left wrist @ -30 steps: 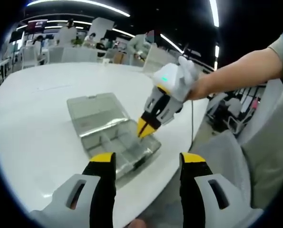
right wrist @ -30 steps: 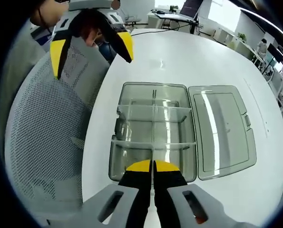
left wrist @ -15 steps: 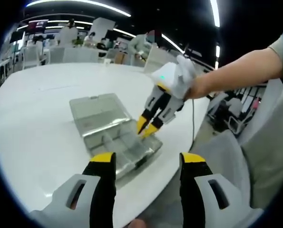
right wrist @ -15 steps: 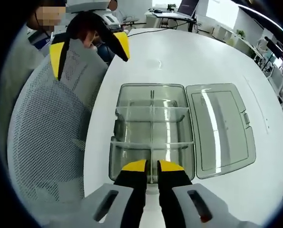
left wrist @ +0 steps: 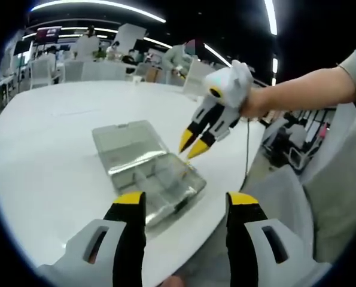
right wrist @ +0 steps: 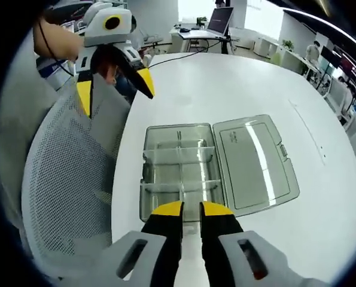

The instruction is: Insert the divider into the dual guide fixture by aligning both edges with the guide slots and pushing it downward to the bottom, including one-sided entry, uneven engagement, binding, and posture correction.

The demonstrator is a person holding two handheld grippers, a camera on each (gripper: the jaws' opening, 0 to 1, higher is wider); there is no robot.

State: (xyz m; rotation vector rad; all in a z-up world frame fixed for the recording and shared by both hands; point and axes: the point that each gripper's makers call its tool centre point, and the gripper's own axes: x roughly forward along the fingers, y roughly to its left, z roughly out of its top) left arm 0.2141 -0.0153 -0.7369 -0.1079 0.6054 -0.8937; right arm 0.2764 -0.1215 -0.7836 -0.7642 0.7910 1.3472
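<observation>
The clear fixture box [right wrist: 178, 173] sits mid-frame on the white table [right wrist: 225, 84], lid flopped open to the right, dividers [right wrist: 179, 187] slotted inside. The right gripper [right wrist: 191, 209] hovers at the box's near edge, bottom centre, jaws slightly parted and holding nothing. The left gripper [right wrist: 115, 81] hangs upper left, spread wide, also empty. Probably best to check both divider edges sit level in their slots, then press evenly from above. No readable labels or brand anywhere.

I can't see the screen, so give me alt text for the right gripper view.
A clear box with dividers lies open on a white table, lid flat beside it. The right gripper hovers near it, slightly open and empty; the left gripper hangs open.
</observation>
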